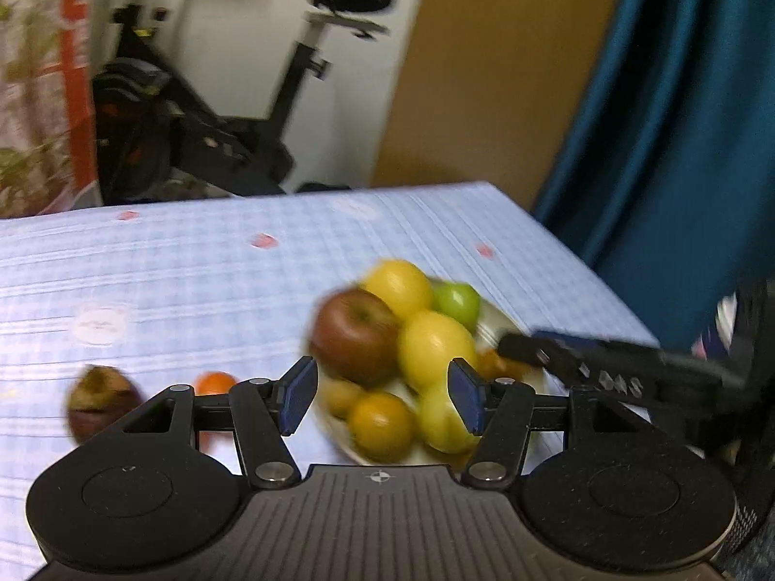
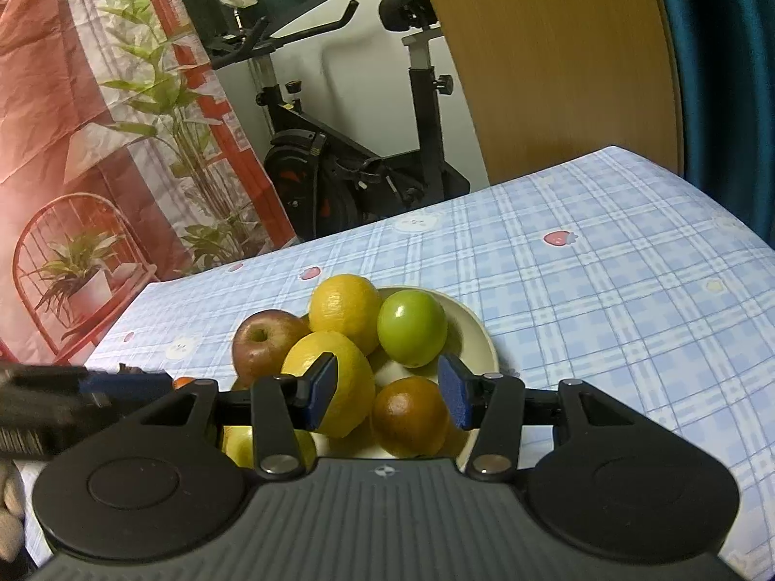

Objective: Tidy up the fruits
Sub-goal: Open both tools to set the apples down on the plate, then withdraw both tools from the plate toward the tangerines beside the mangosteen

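Fruit plate (image 2: 477, 334) sits just ahead of both grippers; left gripper (image 1: 382, 394) & right gripper (image 2: 390, 389) half open, holding nothing.

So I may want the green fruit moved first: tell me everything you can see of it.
The green fruit is round, smooth and glossy, bright green with one highlight on top, like a small apple. It sits whole at the far right of the pile on the cream plate, resting on the plate, close beside a yellow citrus on its left, above the orange fruit. No gripper touches it. The left wrist view shows it blurred.
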`<state>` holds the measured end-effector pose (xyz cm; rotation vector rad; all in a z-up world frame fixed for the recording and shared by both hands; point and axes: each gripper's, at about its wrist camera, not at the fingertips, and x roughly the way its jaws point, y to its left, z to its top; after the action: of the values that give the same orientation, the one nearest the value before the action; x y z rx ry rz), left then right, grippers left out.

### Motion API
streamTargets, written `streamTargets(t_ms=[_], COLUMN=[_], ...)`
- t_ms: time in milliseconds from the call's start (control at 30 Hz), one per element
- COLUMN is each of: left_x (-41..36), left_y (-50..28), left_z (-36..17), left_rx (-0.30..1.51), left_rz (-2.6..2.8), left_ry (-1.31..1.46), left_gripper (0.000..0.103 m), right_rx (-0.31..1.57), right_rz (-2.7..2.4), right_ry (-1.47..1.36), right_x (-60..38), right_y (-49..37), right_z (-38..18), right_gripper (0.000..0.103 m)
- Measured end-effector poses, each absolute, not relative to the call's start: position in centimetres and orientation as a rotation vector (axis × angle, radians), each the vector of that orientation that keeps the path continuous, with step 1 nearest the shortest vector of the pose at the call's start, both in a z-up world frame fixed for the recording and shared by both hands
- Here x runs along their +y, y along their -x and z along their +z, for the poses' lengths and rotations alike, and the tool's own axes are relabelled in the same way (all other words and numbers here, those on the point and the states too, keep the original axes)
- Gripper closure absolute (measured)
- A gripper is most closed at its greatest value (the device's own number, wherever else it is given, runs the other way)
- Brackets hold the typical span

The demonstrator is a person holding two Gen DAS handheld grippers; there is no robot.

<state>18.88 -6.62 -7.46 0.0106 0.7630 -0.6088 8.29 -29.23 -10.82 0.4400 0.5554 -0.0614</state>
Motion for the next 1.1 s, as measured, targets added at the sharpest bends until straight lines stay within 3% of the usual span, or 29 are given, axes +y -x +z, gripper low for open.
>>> streamTargets(t_ms=[333,767,1100], left_x=[2.1,5.6,5.8], left_y=[-20.6,-21.6,-20.8], left_z=[-4.6,-2.1,-5.2], left_rx=[0.704,0.572,0.645], left_rz=[-0.43,-0.374,-0.46], left_ry=[0.028,-0.069,-0.027], left_gripper=[0.042,0.046,0.047], right_rx=[0.535,0.572,0.639], right_rz=[0.016,0.176,0.173], right_ry=[-0.392,-0.293,-0.264], right_x=[-26.3,-18.6,-16.6], right_y=[-8.8,-10.9,-11.4], right_z=[-8.9,-7.9,-9.0], right_gripper=[0.053,0.053,0.053])
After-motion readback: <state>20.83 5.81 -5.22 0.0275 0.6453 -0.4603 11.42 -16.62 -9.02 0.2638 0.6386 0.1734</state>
